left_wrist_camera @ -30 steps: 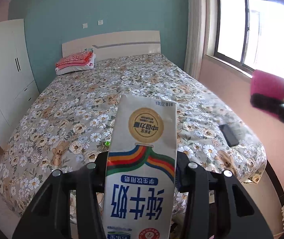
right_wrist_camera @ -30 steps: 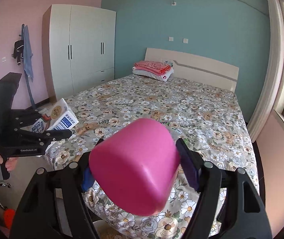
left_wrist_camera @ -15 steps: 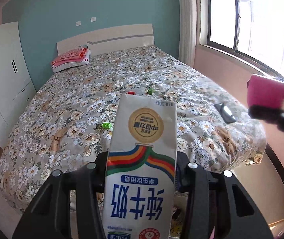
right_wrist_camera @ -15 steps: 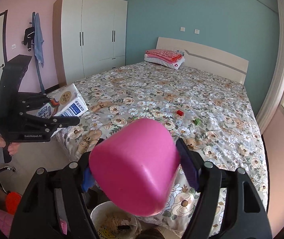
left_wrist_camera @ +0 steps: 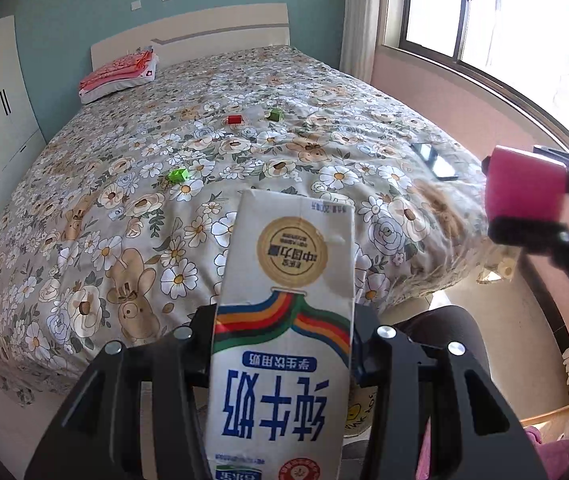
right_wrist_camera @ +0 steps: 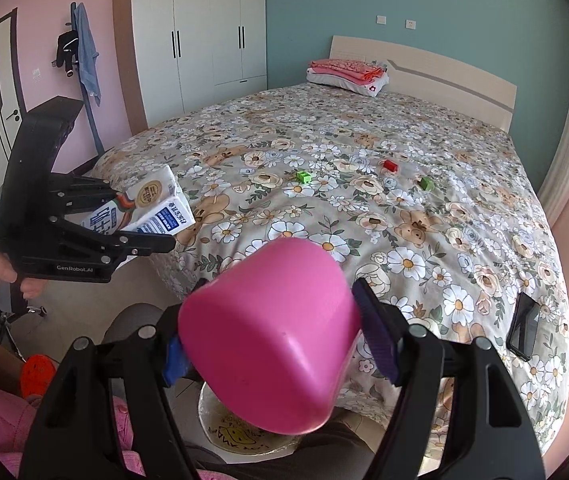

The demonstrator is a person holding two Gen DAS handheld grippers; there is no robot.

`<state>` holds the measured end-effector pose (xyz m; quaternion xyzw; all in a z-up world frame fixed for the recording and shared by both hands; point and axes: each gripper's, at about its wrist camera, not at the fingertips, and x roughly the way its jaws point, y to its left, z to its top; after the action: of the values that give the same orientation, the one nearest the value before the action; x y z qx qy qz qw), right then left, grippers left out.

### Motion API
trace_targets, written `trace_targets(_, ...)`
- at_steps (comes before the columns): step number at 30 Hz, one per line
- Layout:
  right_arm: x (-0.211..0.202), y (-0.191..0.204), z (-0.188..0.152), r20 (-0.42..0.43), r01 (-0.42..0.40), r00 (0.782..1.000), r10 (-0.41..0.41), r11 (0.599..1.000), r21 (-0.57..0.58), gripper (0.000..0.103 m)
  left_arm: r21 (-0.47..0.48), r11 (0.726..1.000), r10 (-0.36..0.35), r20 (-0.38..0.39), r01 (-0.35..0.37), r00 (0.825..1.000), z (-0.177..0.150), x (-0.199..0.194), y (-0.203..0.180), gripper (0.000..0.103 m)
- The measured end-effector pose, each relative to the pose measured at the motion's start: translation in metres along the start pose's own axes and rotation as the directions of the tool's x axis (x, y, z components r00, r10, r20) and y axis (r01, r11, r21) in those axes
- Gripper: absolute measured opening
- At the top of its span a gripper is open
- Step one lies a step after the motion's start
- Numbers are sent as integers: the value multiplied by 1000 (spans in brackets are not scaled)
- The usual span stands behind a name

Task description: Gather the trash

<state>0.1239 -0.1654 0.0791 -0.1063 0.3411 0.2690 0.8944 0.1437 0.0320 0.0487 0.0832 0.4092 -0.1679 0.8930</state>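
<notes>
White milk carton (left_wrist_camera: 284, 320), blue Chinese lettering, rainbow stripes, gold seal: pinched between the jaws of the left hand-held gripper (left_wrist_camera: 284, 344), held in the air over the foot of the bed (left_wrist_camera: 104, 208). Pink plastic cup (right_wrist_camera: 272, 336): clamped bottom-forward in the right hand-held gripper (right_wrist_camera: 272, 344), above a round pale bin (right_wrist_camera: 244, 436) on the floor. Floral bedspread carries two green blocks (right_wrist_camera: 304, 176) (right_wrist_camera: 427, 183), one red block (right_wrist_camera: 390, 165), and a black phone (right_wrist_camera: 523, 331) near the foot edge. Folded pink bedding (right_wrist_camera: 344, 68) lies by the headboard. White wardrobe (right_wrist_camera: 204, 36) stands against the wall.
</notes>
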Motion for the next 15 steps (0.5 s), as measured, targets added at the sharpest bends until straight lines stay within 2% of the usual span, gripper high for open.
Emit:
trace_targets(9,46,-3,-57,-129,-21,991,26,999,39,71,-16,996,-87,-94,85,992,-41,42,-13,48)
trace_targets(15,90,-4,-101,-234,-53,969,75,994,98,71,-32,992,-128,-175,124,976,-65,78,-19,48)
